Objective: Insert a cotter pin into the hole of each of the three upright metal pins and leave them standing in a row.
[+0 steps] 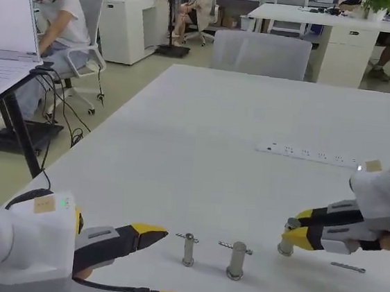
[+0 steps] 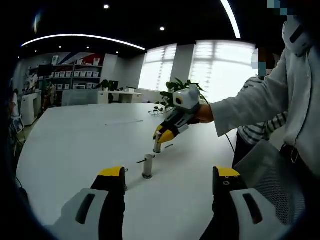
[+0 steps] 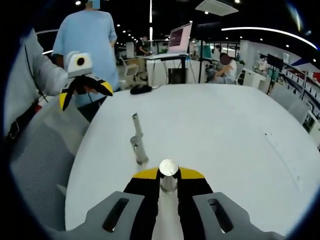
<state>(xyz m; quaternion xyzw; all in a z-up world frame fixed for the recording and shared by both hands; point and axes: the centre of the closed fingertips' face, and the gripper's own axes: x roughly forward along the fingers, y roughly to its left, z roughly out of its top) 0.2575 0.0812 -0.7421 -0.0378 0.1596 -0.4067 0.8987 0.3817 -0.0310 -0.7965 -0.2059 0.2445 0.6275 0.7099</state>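
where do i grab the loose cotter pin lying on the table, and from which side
Grip the loose cotter pin mid-shaft, from straight above, jaws across its length. It is thin and lies flat on the table, so a side approach would probably just push it. The right gripper is shut on an upright pin; the open left gripper is free.

Desk: plain white, no pattern. Left claw: pale grey body, black jaws, yellow tips. Right claw, 3 o'clock in head view: same grey, black and yellow. Three pins: bare silver-grey metal. End pin, 6 o'clock in right gripper view: bright pale top. Power strip, 2 o'clock: white. Chair, 12 o'clock: grey. Sleeve: grey-and-white stripes. Shirt: light blue.
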